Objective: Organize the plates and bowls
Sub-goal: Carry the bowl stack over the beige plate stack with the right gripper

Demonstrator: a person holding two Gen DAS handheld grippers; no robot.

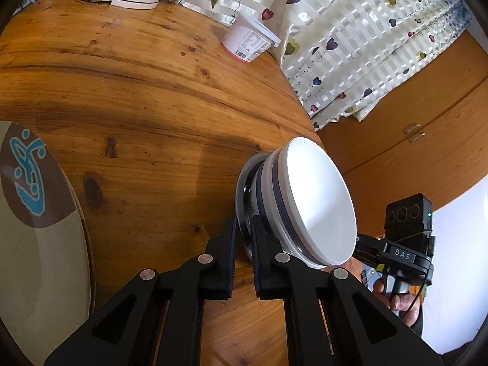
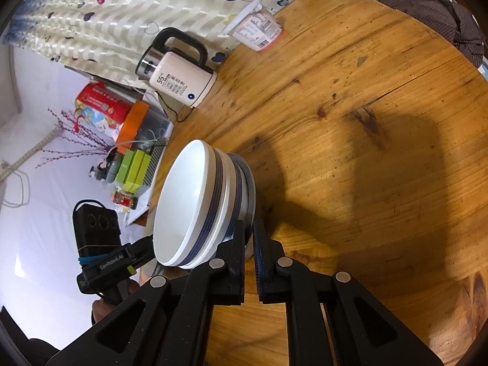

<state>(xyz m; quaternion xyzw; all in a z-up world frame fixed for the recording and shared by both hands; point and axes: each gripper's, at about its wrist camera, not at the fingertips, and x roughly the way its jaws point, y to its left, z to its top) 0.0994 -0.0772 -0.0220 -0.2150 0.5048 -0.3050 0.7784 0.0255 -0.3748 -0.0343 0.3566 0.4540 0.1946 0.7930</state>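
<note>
Left claw (image 1: pixel 244 238): my 2 fingers are clamped on the rim of the metal plate (image 1: pixel 244 201) under the bowls.
Right claw (image 2: pixel 249 238): my fingers pinch the same metal plate (image 2: pixel 250 189) from the opposite side.
White bowls (image 1: pixel 320 201): nested stack with dark blue bands, sitting in the plate, at the edge of the wooden desk (image 1: pixel 137 97).
Patterned plate (image 1: pixel 33 213): at 9 o'clock in my left view, well apart from the stack.
Kettle (image 2: pixel 178 82): at 11 o'clock in my right view.
Yogurt cup (image 1: pixel 248 41): at 12 o'clock in my left view, by the heart-print curtain (image 1: pixel 366 39).
</note>
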